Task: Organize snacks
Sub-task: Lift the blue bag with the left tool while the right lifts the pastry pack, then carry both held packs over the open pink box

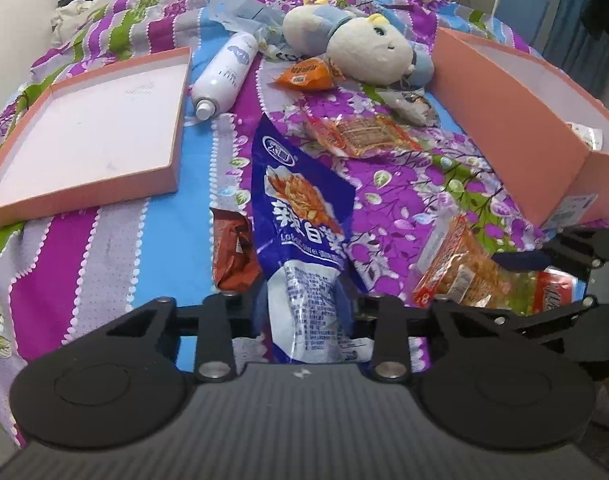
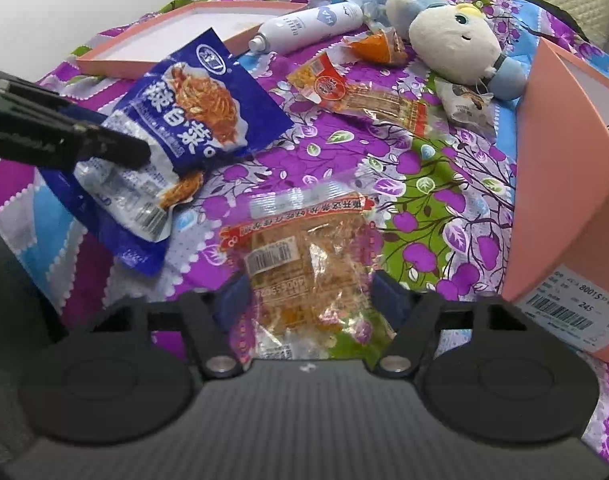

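A: The left gripper (image 1: 308, 300) is clenched on the white lower end of the blue snack bag (image 1: 300, 216); the bag stands up off the bed (image 1: 116, 240) between its fingers, and the right wrist view shows a black finger (image 2: 116, 148) pressing into the crinkled foil.

B: And the right gripper (image 2: 310, 296)?

A: Its blue pads sit on either side of the clear orange snack packet (image 2: 304, 264), which lies flat on the bedspread. I cannot tell whether the pads press on it or only flank it.

B: So how do you do this well?

A: My reading is that both packets belong in the deep pink box (image 1: 516, 128) on the right, where one small packet already lies. The left grip is at the very end, so the bag will likely swing; carry it slowly and keep it clear of the box wall. The right gripper should pinch the packet's body rather than only the slippery film at its edge.

B: What about the shallow pink lid (image 1: 88, 132) on the left?

A: It lies empty, well apart from both grippers. The spray bottle (image 1: 224, 76) and plush toy (image 1: 360, 44) are not snacks, so I'd leave them.
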### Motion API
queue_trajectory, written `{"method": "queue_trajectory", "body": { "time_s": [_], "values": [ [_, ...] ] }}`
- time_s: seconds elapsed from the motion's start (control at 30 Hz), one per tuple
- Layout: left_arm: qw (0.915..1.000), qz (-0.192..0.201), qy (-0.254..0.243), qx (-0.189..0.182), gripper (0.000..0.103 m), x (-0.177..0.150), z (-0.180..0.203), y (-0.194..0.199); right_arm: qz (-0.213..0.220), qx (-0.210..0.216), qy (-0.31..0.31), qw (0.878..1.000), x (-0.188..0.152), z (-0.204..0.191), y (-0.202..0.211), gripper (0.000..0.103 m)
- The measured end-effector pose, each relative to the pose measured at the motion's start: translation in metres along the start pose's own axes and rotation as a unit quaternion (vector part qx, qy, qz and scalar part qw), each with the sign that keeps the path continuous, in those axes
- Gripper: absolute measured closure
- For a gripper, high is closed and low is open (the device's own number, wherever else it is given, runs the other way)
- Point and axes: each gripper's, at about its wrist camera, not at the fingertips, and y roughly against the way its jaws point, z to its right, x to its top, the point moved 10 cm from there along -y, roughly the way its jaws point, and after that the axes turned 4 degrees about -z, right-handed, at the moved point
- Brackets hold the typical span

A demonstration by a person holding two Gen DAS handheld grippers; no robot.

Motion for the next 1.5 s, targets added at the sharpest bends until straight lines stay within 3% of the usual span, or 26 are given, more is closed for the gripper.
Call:
{"method": "queue_trajectory", "body": {
  "time_s": [0.13,0.17,0.33,0.73,0.8,1.1,1.5],
  "values": [
    [0.9998,-0.001,0.008,-0.016,0.081,0.006,0.009,0.005,0.001,-0.007,-0.012,1.0,0.002,0.002,0.006,0.063],
    [0.9997,0.001,0.011,-0.021,0.087,0.008,0.012,0.007,0.003,-0.01,-0.017,1.0,0.002,0.003,0.009,0.064],
    [0.9994,0.02,0.005,-0.029,0.089,0.019,0.028,0.021,0.019,-0.026,-0.057,0.998,0.005,0.019,0.024,0.072],
    [0.9974,0.052,0.02,-0.046,0.089,0.046,0.049,0.063,0.08,-0.055,-0.129,0.987,0.026,0.04,0.081,0.072],
    [0.9958,0.061,0.03,-0.062,0.089,0.053,0.052,0.076,0.091,-0.058,-0.141,0.984,0.029,0.043,0.094,0.072],
    [0.9925,0.098,0.028,-0.069,0.089,0.081,0.069,0.126,0.15,-0.09,-0.164,0.971,0.042,0.055,0.165,0.072],
    [0.985,0.111,0.011,-0.132,0.089,0.096,0.125,0.145,0.184,-0.134,-0.19,0.955,0.025,0.084,0.214,0.072]
  ]
}}
